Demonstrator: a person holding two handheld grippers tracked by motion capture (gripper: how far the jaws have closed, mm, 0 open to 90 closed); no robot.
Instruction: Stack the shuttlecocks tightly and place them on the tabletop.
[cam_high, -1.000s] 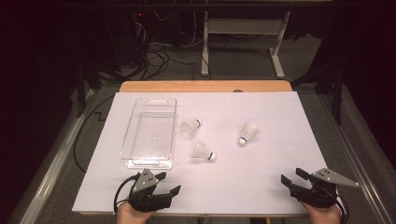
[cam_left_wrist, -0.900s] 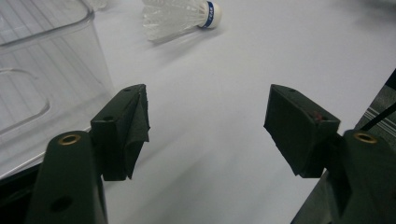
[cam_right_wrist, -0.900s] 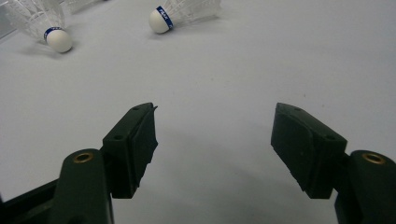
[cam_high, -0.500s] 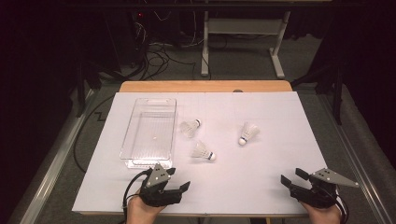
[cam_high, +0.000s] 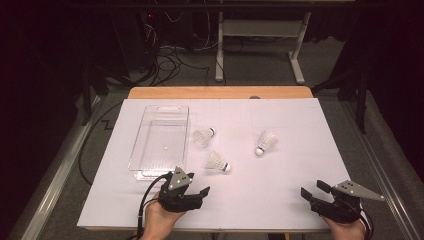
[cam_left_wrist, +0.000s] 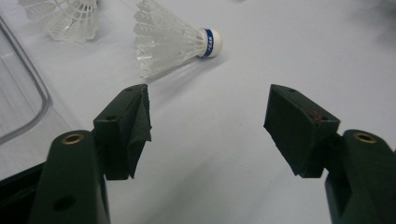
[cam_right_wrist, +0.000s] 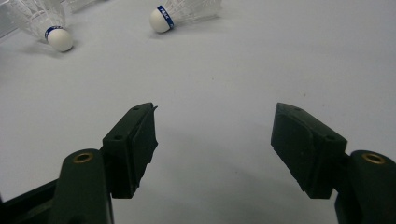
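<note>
Three white shuttlecocks lie on the white table cover: one beside the tray (cam_high: 204, 136), one nearer me (cam_high: 216, 162) and one to the right (cam_high: 266, 142). A clear plastic tray (cam_high: 137, 150) stands left of them and holds nothing that I can see. My left gripper (cam_high: 196, 187) is open just short of the near shuttlecock (cam_left_wrist: 173, 39), which lies on its side a little beyond the left jaw, cork to the right. My left gripper's (cam_left_wrist: 208, 100) jaws hold nothing. My right gripper (cam_high: 314, 189) is open at the front right, and its (cam_right_wrist: 212, 112) jaws are bare over the cover.
In the right gripper view two shuttlecocks (cam_right_wrist: 187, 11) (cam_right_wrist: 44, 23) lie well ahead. The tray's rounded corner (cam_left_wrist: 28, 107) sits left of the left jaw. A wooden table edge (cam_high: 220, 92) runs along the back, with a dark floor, cables and a desk frame beyond.
My left gripper has moved forward and to the right, toward the near shuttlecock. The right gripper and the shuttlecocks have stayed put.
</note>
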